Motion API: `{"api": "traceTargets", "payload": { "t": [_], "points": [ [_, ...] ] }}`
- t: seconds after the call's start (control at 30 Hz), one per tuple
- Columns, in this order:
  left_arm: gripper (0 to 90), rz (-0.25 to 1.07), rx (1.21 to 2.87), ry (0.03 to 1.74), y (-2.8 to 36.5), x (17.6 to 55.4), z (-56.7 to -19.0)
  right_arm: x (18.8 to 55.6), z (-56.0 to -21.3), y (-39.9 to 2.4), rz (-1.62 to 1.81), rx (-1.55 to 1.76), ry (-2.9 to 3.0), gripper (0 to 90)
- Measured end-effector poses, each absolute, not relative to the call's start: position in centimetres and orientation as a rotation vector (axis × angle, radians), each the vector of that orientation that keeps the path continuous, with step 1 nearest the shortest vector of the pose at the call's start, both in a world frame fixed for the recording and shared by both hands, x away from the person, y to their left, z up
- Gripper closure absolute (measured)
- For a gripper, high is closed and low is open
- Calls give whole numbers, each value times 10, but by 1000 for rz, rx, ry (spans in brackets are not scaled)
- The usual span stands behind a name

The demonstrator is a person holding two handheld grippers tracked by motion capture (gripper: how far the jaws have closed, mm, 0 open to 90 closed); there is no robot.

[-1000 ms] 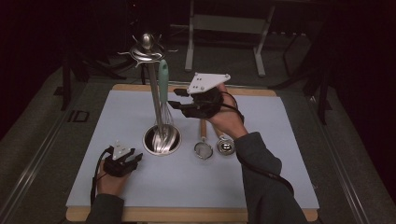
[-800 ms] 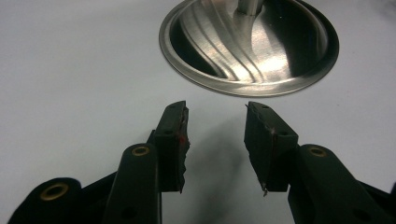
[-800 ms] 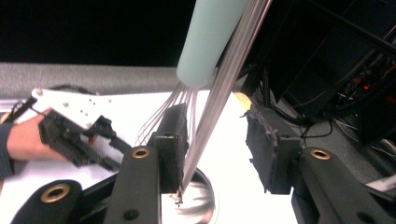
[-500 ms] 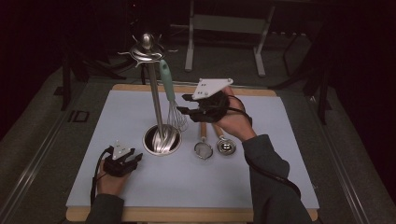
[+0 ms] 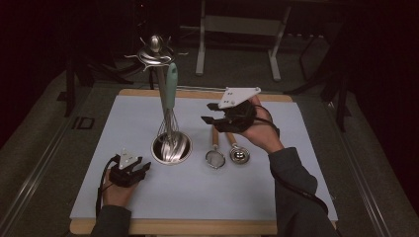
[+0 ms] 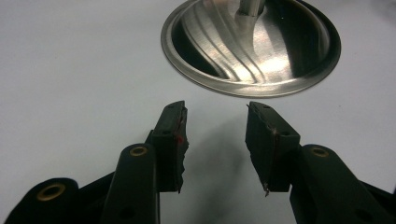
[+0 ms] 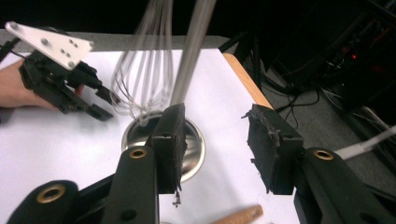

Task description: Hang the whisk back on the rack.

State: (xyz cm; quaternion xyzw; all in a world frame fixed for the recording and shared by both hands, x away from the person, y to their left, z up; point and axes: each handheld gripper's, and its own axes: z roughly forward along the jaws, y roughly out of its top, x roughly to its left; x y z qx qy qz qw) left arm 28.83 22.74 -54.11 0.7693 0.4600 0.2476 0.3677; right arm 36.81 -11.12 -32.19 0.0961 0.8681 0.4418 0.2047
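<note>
Resting on the mat (image 5: 296, 197) near its front-left part, the left gripper (image 5: 143, 170) has its jaws apart with nothing between them, just short of the stand base (image 6: 252, 46). Right gripper (image 5: 210, 114) hovers above the mat right of the whisk (image 5: 169, 106), jaws apart and empty, pointing toward it. Whisk hangs on the stand (image 5: 155, 54), its green handle up and its wires down at the round steel base. Strainer (image 5: 215, 157) and spoon (image 5: 238, 153) lie side by side on the mat below the right hand (image 5: 257, 131).
</note>
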Motion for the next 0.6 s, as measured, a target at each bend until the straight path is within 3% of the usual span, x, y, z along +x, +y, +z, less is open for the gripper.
{"api": "traceTargets", "payload": {
  "t": [0.4, 0.6],
  "points": [
    [597, 663, 1860, 1189, 230, 282, -532, 370, -339, -151, 1190, 359, 2427, 552],
    [620, 722, 1806, 1103, 222, 273, -515, 370, -352, -166, 1155, 399, 2448, 549]
  ]
}}
